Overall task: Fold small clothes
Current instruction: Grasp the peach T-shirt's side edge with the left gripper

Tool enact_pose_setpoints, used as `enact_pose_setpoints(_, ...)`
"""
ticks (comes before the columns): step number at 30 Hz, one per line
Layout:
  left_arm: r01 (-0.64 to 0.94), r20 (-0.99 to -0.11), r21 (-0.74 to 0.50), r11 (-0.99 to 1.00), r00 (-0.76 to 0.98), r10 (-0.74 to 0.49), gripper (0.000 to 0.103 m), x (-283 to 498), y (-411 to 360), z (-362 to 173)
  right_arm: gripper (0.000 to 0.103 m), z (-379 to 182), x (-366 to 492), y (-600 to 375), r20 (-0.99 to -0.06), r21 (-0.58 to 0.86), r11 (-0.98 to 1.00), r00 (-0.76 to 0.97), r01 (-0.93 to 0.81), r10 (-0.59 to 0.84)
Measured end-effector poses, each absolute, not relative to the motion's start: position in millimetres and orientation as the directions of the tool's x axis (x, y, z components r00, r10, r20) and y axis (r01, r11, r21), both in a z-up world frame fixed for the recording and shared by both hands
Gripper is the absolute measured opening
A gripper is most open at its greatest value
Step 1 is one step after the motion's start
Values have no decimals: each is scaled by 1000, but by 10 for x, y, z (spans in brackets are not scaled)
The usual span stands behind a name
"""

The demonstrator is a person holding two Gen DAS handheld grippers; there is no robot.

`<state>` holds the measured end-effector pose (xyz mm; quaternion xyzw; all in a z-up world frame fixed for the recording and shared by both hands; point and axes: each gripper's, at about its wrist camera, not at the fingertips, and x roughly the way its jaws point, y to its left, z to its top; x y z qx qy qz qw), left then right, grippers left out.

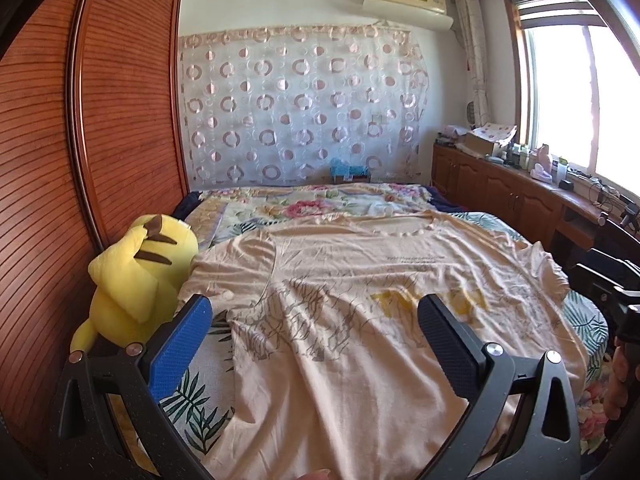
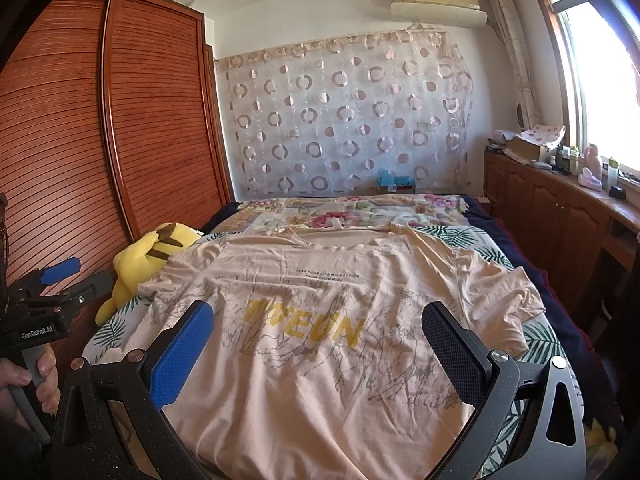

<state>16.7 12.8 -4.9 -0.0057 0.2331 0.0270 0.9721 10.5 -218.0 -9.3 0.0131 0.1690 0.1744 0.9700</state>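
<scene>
Peach cotton T-shirt (image 2: 320, 320) with yellow lettering and grey line print, spread flat and wrinkled, front up, across leaf-patterned bedspread (image 1: 192, 400), collar toward twelve o'clock. Hovering over the hem at six o'clock, left gripper (image 1: 316, 320) and right gripper (image 2: 318, 326), each spread wide, nothing pinched. Yellow plush toy (image 1: 136, 280) at nine o'clock, touching the sleeve beside slatted wooden wardrobe (image 2: 120, 120).
</scene>
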Motion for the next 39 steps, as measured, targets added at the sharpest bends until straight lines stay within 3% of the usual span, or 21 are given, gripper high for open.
enact_pose_setpoints(17, -123, -552, 12, 992, 827, 109, 103, 648, 826, -505, 103, -242, 602, -1944, -417, 51, 913, 822, -405, 388)
enact_pose_setpoints(22, -117, -580, 3, 993, 809, 97, 103, 789, 1128, -574, 86, -362, 879, -1861, -508, 69, 895, 757, -440, 411)
enact_pose_setpoints(26, -121, -608, -38, 992, 790, 73, 102, 920, 1455, -595, 80, -407, 1060, -1827, -563, 55, 890, 723, -452, 401)
enact_pose_setpoints(28, -119, -620, -46, 992, 782, 65, 97, 991, 1545, -606, 79, -389, 1097, -1829, -574, 41, 892, 721, -450, 389)
enact_pose_setpoints(30, -125, -641, -62, 990, 766, 57, 83, 1094, 1658, -631, 79, -376, 1131, -1834, -580, 30, 894, 720, -447, 380)
enact_pose_setpoints(33, -138, -683, -81, 987, 729, 46, 72, 1275, 1800, -720, 79, -381, 1163, -1826, -588, 20, 897, 720, -442, 368)
enact_pose_setpoints(36, -117, -725, -101, 988, 688, 8, 63, 1442, 1822, -848, 79, -444, 1197, -1773, -595, 6, 898, 720, -440, 357)
enact_pose_setpoints(39, -104, -763, -88, 991, 646, 0, 61, 1633, 1814, -952, 79, -482, 1229, -1746, -605, 5, 899, 714, -439, 352)
